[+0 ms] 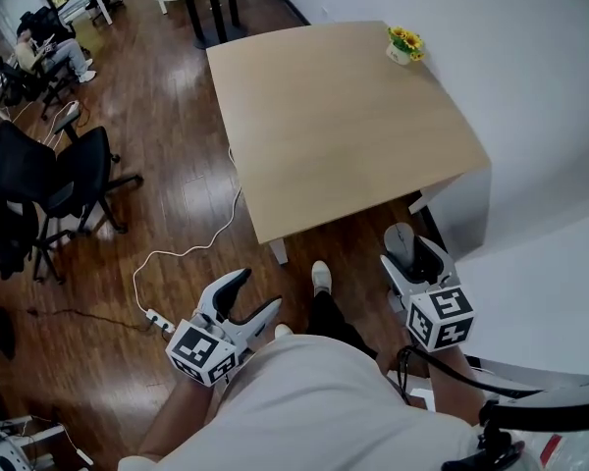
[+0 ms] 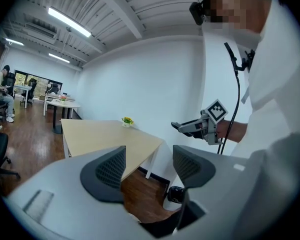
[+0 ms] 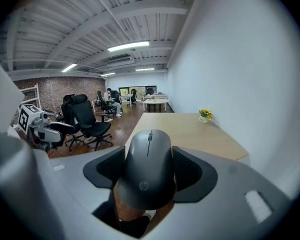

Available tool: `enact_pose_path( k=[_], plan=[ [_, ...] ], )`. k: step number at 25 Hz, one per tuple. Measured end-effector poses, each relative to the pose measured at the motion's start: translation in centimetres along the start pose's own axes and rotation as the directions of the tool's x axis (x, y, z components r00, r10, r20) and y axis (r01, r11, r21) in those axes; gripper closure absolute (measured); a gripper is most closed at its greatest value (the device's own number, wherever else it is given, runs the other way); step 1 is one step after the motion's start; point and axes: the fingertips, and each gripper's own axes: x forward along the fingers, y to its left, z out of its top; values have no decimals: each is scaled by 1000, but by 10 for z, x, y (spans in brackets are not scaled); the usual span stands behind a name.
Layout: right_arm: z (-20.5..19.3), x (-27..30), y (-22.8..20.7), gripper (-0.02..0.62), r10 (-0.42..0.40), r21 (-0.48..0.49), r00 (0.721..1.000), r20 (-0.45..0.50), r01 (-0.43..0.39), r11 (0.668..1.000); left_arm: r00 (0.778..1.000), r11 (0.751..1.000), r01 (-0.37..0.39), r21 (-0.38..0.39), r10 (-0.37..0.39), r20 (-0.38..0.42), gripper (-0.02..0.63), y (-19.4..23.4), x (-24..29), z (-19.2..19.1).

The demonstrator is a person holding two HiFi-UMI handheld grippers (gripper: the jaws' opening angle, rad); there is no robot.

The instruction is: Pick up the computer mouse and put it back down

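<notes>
A: Where was the computer mouse [image 3: 149, 166]?
B: Clamped btwn the jaws of the right hand-held gripper [image 1: 408, 251], up in the air, off the tabletop [image 1: 344, 116] and near its front edge.
A: And the left hand-held gripper [image 1: 258, 292]?
B: Released, jaws apart, empty, over the wood floor [image 1: 177, 204].
A: Anything on the tabletop?
B: Small pot of yellow flowers [image 1: 403, 45], far corner, by the wall.

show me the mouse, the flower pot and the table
mouse [image 3: 149, 169]: right gripper view, top shell
flower pot [image 1: 403, 46]: head view, yellow blooms
table [image 1: 334, 116]: head view, bare top
</notes>
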Motion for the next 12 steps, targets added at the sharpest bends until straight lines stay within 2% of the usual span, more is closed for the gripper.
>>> enact_pose_path(
  k=[7, 12],
  plan=[
    [8, 11, -9, 299, -8, -7, 1000, 7, 8, 1000, 1000, 1000, 3, -13, -3, -6, 319, 4, 5, -3],
    [19, 38, -35, 299, -28, -10, 1000, 6, 28, 1000, 1000, 999, -5, -35, 4, -19, 319, 12, 18, -1]
  ],
)
